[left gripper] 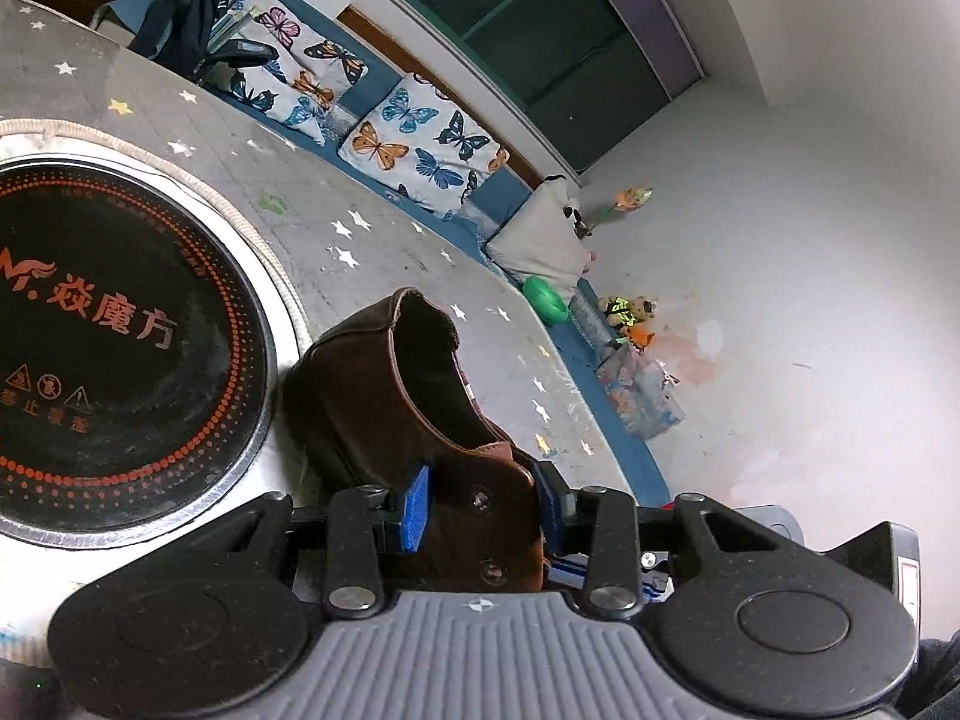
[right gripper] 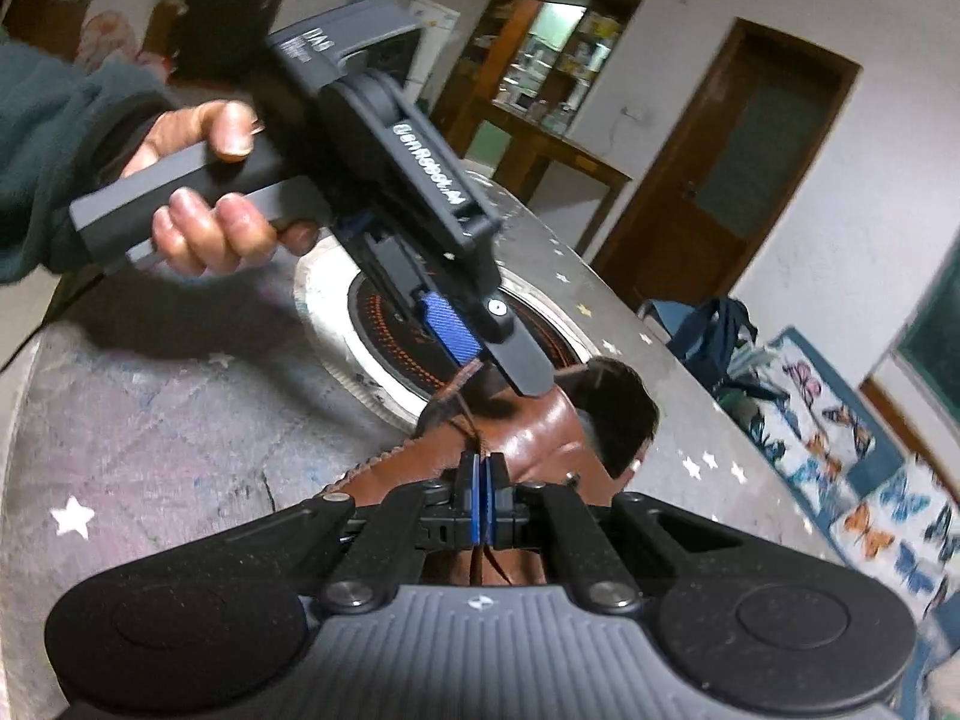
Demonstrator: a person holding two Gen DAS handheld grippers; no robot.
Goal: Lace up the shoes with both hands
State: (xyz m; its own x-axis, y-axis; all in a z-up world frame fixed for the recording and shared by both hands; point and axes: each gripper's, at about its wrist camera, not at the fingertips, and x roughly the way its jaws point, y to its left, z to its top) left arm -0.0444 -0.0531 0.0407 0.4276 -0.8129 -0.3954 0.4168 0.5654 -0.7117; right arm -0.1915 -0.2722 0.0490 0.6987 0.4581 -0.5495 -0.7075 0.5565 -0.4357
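Lacing step in progress on the brown shoe [left gripper: 384, 396], which lies on the star-patterned table [left gripper: 372, 240] just beside the round black hotplate [left gripper: 120, 324]. Left gripper [left gripper: 480, 507] clamps the shoe's eyelet flap between its blue pads. Right gripper [right gripper: 480, 501] is closed on the dark lace [right gripper: 465, 414] above the shoe. Next move, by judgement: steer the lace end toward an eyelet [left gripper: 480, 501] while the flap is braced.

The shoe [left gripper: 384, 396]'s toe was hidden behind the left tool [left gripper: 483, 507]'s body. The cooktop [left gripper: 114, 336] ran off the left edge. The lace [right gripper: 465, 414] vanished between the right tool [right gripper: 480, 501]'s closed pads; far shelves were blurred.
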